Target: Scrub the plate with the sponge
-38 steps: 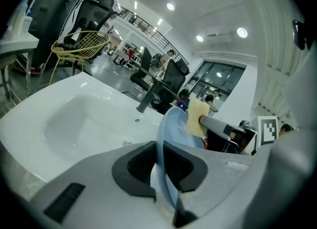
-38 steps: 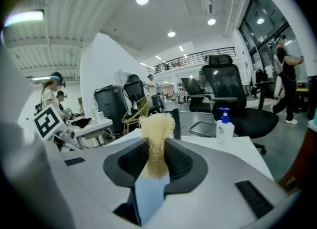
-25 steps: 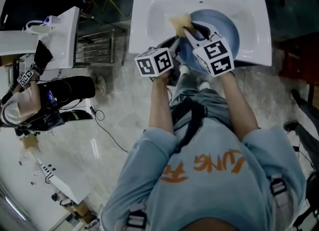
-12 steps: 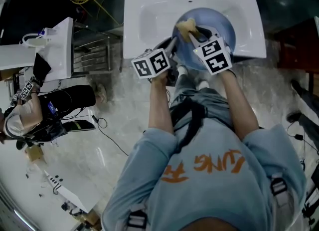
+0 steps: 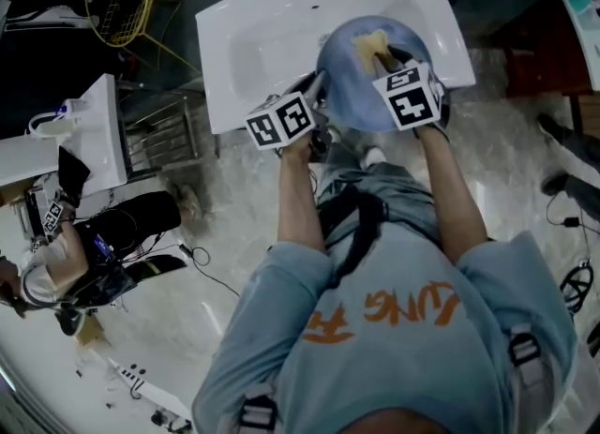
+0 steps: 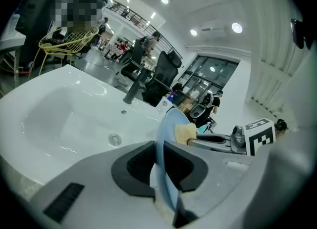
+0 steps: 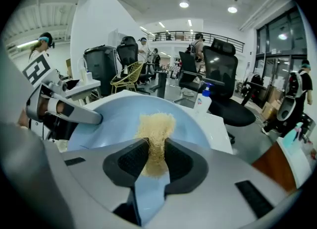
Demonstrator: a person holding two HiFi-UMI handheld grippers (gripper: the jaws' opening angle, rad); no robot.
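— Bright hall with office chairs (image 7: 221,65) behind, and the white sink (image 5: 239,43) below and ahead of both grippers. Where's the plate?
— The blue plate (image 6: 166,124) stands on edge above the sink, its rim clenched between the left gripper's (image 6: 159,160) jaws.
— And the sponge?
— The tan sponge (image 7: 155,126) is pinched in the right gripper (image 7: 155,160). Its free end is just ahead of the jaws and looks pressed to the plate's face.
— What could go wrong?
— I'd say a hard push could lever the rim out of that narrow hold and drop the plate into the sink. Or the soft sponge could slip back, leaving the bare gripper scraping the plate.
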